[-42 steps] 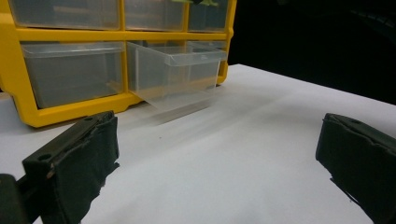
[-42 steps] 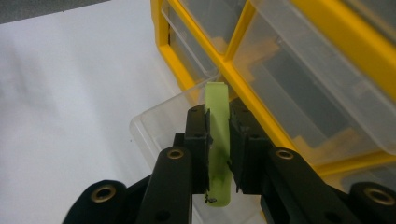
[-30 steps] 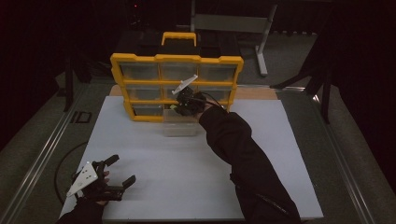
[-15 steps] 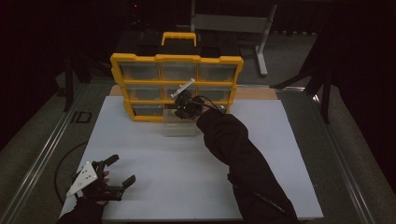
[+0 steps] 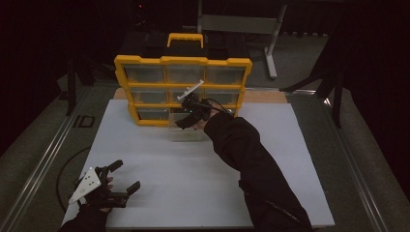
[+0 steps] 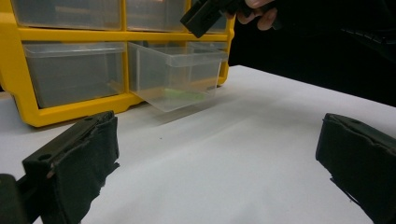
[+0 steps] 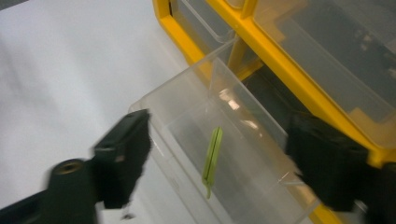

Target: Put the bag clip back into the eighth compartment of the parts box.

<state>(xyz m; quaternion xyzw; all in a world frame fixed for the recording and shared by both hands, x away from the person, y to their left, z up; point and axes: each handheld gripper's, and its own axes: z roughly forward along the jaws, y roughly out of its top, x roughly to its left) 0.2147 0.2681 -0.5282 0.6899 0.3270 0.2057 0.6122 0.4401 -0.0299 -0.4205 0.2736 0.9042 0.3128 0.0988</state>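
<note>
A yellow organizer (image 5: 183, 62) with clear drawers stands at the back of the white table (image 5: 193, 193). Its bottom middle drawer (image 5: 186, 134) is pulled out and tips down. A thin green strip (image 7: 212, 156) lies on the drawer floor, also seen through the wall as the green strip (image 6: 184, 94). My right gripper (image 5: 186, 121) hovers over the drawer (image 7: 187, 93). Its jaws have just been opening and now stand open, with nothing pressed between them. My left gripper (image 5: 126, 175) rests open at the near left of the table, holding nothing.
The other drawers of the organizer (image 6: 70, 35) are pushed in. A dark sleeve (image 5: 251, 164) crosses the table's right half. A cable (image 5: 63, 169) loops off the left edge. A metal stand (image 5: 270, 43) is behind the table.
Both hands stay where they were in the high view. The drawer is still pulled out under the right gripper.
</note>
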